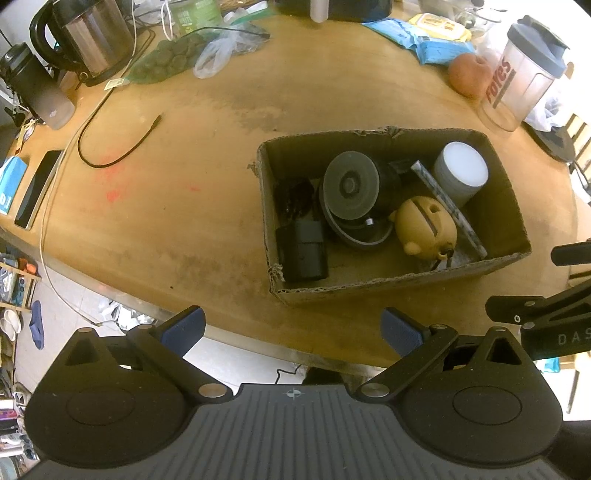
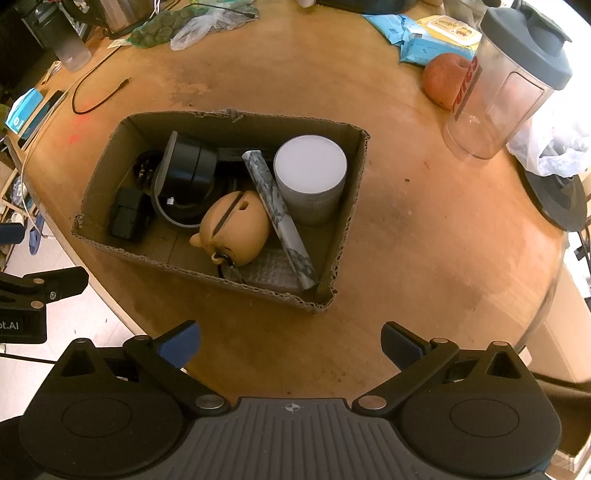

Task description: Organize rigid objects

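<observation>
An open cardboard box (image 1: 388,286) (image 2: 207,269) sits on the round wooden table. It holds a grey cylinder with a white top (image 1: 461,171) (image 2: 310,177), a tan pig-shaped figure (image 1: 424,225) (image 2: 236,225), a marbled bar (image 1: 450,210) (image 2: 280,218), a black round device with a grey disc (image 1: 351,190) (image 2: 184,170) and a black block (image 1: 303,251) (image 2: 127,216). My left gripper (image 1: 293,330) is open and empty, near the table's front edge, short of the box. My right gripper (image 2: 290,343) is open and empty, just in front of the box.
A clear shaker bottle (image 1: 524,74) (image 2: 509,81) and an orange fruit (image 1: 469,74) (image 2: 443,79) stand at the back right. Blue wipe packs (image 2: 417,37), a plastic bag, a kettle (image 1: 85,33), a dark bottle (image 1: 37,88), a phone (image 1: 38,188) and a black cable (image 1: 114,147) lie at the back and left.
</observation>
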`<state>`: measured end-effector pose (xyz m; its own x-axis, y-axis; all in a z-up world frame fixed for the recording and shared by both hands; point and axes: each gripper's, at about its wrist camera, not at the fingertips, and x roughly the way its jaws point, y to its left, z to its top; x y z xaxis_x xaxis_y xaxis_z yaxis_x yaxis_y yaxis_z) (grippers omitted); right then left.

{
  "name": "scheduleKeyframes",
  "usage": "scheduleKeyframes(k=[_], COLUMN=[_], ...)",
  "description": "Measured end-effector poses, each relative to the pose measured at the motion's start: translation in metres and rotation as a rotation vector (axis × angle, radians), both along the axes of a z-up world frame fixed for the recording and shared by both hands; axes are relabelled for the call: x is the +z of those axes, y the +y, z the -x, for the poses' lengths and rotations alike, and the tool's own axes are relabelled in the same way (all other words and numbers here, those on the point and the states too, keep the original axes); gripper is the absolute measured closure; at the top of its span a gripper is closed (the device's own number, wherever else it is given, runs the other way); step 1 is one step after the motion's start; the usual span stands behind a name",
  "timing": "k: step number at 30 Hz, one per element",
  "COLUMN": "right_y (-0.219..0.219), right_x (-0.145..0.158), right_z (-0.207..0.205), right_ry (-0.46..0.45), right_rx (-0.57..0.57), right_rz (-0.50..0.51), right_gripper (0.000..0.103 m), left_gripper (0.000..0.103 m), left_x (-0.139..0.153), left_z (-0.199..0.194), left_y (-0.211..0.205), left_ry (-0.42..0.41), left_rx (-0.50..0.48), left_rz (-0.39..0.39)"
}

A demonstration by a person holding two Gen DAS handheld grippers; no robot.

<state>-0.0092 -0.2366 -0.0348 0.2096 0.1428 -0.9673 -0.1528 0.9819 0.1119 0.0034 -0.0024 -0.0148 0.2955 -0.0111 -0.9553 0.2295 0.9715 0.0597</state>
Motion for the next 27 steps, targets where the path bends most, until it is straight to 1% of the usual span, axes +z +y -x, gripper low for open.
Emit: scheduleKeyframes(k=[27], right_y=[0.0015], right_x=[-0.0003], right_z=[0.0016], right_ry=[-0.004], right_rx=[-0.004], right_rz=[0.004], right_gripper=[0.000], left_gripper=[0.000], left_x=[0.0003], left_z=[0.0008], left_y=[-0.0015], left_ry=[-0.008], left_rx=[-0.007], left_rz=[-0.006])
